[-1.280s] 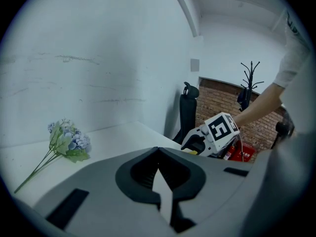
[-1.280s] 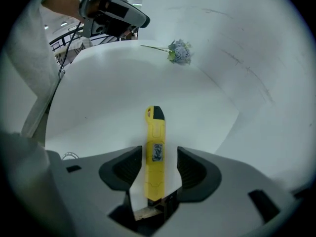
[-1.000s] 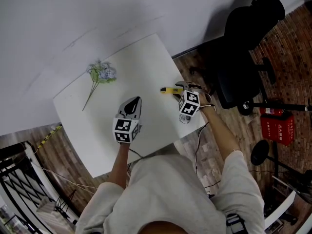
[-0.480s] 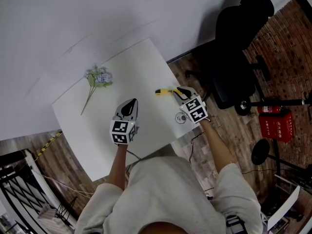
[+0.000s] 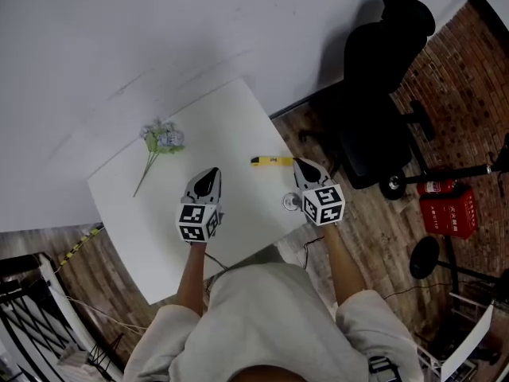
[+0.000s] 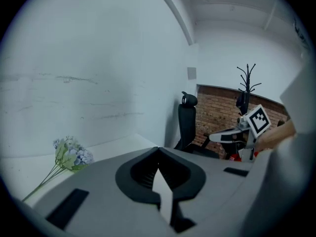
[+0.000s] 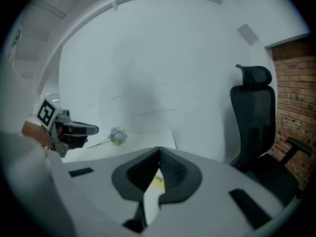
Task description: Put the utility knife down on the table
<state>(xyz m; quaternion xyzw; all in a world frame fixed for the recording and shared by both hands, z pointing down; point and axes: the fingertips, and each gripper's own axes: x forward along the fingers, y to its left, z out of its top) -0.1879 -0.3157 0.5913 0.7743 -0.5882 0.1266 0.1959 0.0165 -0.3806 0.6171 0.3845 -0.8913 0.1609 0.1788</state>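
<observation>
At centre left, a pale-blue flower sprig (image 5: pixel 161 137) is lying on the matte white square table (image 5: pixel 231 114). The left gripper (image 5: pixel 211 173) is hovering clenched and empty. The slim yellow utility knife (image 5: pixel 271 161) is lying flat at mid-frame, just beside the right gripper (image 5: pixel 301 165), whose jaws have just been closing on nothing. A black high-backed office chair (image 5: pixel 380 78) is standing at upper right.

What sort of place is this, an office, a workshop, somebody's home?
Most likely an office or studio workroom: a black high-backed swivel office chair stands on wood-plank floor beside a plain white square table, and a black coat stand rises before a red brick wall.
</observation>
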